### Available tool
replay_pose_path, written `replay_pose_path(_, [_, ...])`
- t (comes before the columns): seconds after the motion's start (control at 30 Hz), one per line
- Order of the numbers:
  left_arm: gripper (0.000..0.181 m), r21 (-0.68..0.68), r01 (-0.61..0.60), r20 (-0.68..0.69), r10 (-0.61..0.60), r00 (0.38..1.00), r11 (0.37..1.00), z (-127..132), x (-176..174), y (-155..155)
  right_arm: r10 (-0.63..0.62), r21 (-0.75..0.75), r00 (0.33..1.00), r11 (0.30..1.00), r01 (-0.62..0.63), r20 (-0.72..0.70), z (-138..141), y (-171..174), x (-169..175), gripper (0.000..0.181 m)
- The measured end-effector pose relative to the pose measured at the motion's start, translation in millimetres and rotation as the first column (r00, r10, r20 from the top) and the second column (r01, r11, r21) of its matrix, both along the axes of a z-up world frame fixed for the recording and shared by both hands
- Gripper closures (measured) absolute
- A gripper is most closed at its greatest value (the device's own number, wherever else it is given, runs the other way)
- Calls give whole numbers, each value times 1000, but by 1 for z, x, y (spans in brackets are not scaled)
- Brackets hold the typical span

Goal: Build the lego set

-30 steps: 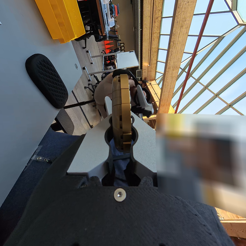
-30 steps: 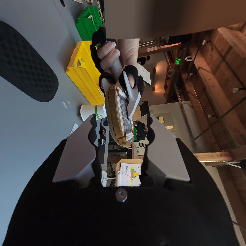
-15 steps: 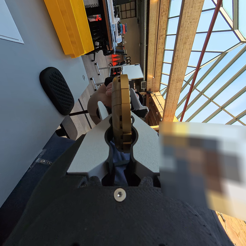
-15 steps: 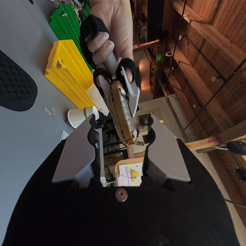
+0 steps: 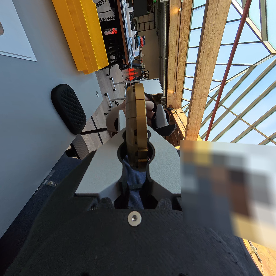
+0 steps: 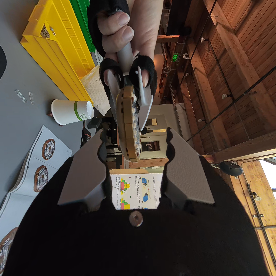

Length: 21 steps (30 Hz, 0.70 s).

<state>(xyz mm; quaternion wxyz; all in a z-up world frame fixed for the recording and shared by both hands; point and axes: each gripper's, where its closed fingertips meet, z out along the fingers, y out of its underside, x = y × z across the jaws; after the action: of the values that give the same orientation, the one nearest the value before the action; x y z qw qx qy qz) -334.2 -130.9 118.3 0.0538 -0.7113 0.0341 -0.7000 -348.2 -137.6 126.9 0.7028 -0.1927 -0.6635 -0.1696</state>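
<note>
A round tan lego disc (image 5: 135, 127) with white and grey pieces on one face is held edge-on in the air. My left gripper (image 5: 135, 132) is shut on its rim. In the right wrist view the disc (image 6: 128, 131) hangs from the left gripper (image 6: 129, 124), which a hand holds. The disc's lower end lies between the fingers of my right gripper (image 6: 135, 131), which is open and not touching it. The right gripper's white fingers (image 5: 162, 118) show behind the disc in the left wrist view.
The grey table (image 6: 17, 116) holds a yellow bin (image 6: 56, 44), a green bin (image 6: 80, 17), a white paper cup (image 6: 71, 110) on its side, an open instruction booklet (image 6: 44, 156) and a black pad (image 5: 68, 109). A printed sheet (image 6: 134, 192) stands behind. The grippers are tip to tip, or close to it.
Both grippers have shifted along the table with the disc between them. The left hand looks closer in the right wrist view. The cup and the booklet have come into view. Left stays shut, right stays open.
</note>
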Motion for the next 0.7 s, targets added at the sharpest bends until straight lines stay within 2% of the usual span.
replay_pose_path(0.2, [162, 6, -10, -1, 10, 1000, 1000, 1, -3, 3, -9, 34, 999, 999, 10, -42, 12, 6, 0, 102])
replay_pose_path(0.3, [162, 9, -15, -4, 15, 1000, 1000, 1, -4, 4, -28, 10, 999, 1000, 28, -22, 6, 13, 0, 103])
replay_pose_path(0.7, [162, 13, -24, -2, 24, 1000, 1000, -1, -7, 7, 45, -30, 996, 999, -43, 75, -17, 6, -14, 106])
